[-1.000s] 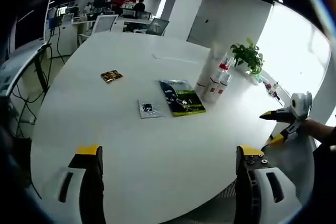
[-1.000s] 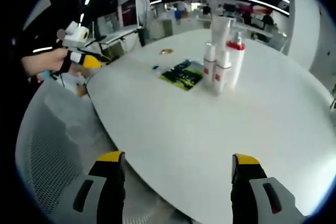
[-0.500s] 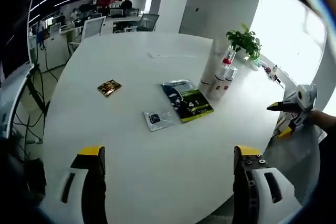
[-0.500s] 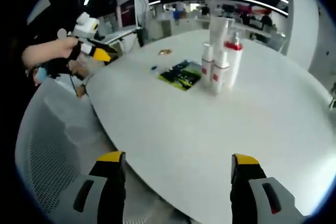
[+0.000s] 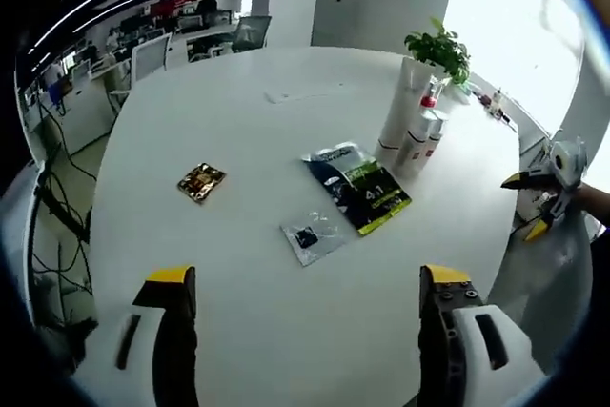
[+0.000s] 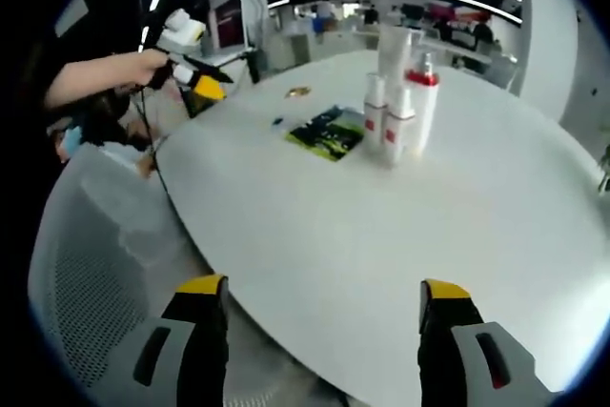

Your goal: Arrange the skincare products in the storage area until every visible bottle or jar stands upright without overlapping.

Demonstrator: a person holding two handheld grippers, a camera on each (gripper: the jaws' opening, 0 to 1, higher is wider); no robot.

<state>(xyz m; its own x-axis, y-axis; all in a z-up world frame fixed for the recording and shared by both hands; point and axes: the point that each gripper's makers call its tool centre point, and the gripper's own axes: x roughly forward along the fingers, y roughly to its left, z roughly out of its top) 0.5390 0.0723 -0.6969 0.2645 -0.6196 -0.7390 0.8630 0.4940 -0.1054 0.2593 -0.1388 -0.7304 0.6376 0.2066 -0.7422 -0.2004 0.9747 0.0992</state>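
Several white skincare bottles [image 5: 412, 126] with red labels stand upright in a tight cluster on the round white table [image 5: 248, 235], a tall white tube among them. In the right gripper view the same bottles [image 6: 400, 102] stand at the centre of the table [image 6: 381, 235]. My left gripper [image 5: 305, 331] is open over the near table edge, with nothing between its jaws. My right gripper [image 6: 315, 331] is open too, well short of the bottles. The left gripper [image 6: 195, 73] shows at the upper left of the right gripper view, and the right gripper [image 5: 538, 188] at the right edge of the left gripper view.
A green-and-black flat packet [image 5: 360, 188], a small clear sachet [image 5: 310, 234] and a small gold-brown packet [image 5: 200, 180] lie on the table. A potted plant [image 5: 438, 50] stands behind the bottles. A white mesh chair [image 6: 86, 264] sits beside the table.
The left gripper has risen and moved forward over the table, so its view now looks down more steeply. In the right gripper view it climbed and shifted right. The bottles have not moved.
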